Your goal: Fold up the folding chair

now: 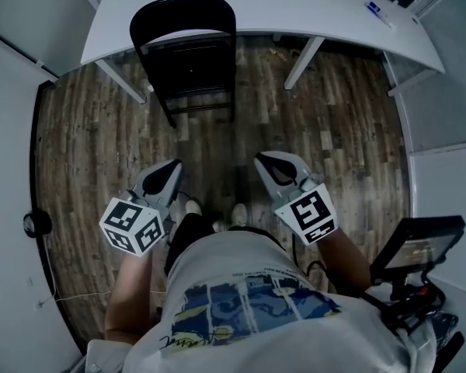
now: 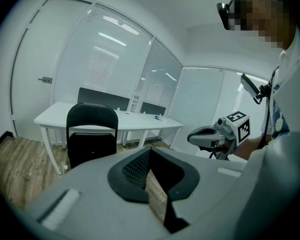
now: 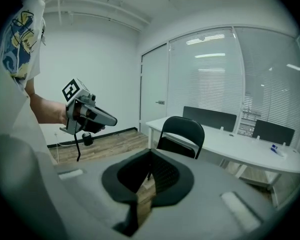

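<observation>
Black chair (image 1: 188,53) stands unfolded, well ahead of both grippers and nearer the left one's side, pushed up to a white desk (image 1: 311,10). Left gripper (image 1: 172,166) and right gripper (image 1: 262,162) point toward it, jaws pressed together, empty, touching nothing.

Wood-plank floor (image 1: 334,123) carries open black folding chair (image 1: 188,53), white table (image 1: 295,10); small blue object (image 1: 377,12) on tabletop
</observation>
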A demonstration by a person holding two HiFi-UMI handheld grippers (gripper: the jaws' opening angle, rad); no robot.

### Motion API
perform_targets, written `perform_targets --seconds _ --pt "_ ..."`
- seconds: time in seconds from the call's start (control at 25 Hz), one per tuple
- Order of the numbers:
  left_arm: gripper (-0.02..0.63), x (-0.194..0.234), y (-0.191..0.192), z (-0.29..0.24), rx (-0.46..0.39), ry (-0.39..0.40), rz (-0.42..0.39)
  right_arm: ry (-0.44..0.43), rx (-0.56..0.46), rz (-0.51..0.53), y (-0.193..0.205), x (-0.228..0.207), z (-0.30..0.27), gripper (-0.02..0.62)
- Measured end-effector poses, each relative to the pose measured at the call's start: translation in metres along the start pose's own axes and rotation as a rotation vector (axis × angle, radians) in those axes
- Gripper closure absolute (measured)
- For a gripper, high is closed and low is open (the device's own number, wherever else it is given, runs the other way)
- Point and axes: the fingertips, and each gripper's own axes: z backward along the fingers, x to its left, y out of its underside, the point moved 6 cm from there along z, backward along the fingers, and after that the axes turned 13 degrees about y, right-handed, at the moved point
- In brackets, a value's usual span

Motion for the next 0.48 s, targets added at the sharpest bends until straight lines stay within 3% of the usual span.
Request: perform_targets --seconds 0.48 --pt "0.6 0.008 -0.029 -0.007 0.054 0.089 -0.044 0.048 -0.011 -0.027 -0.026 0.004 -0.009 0.592"
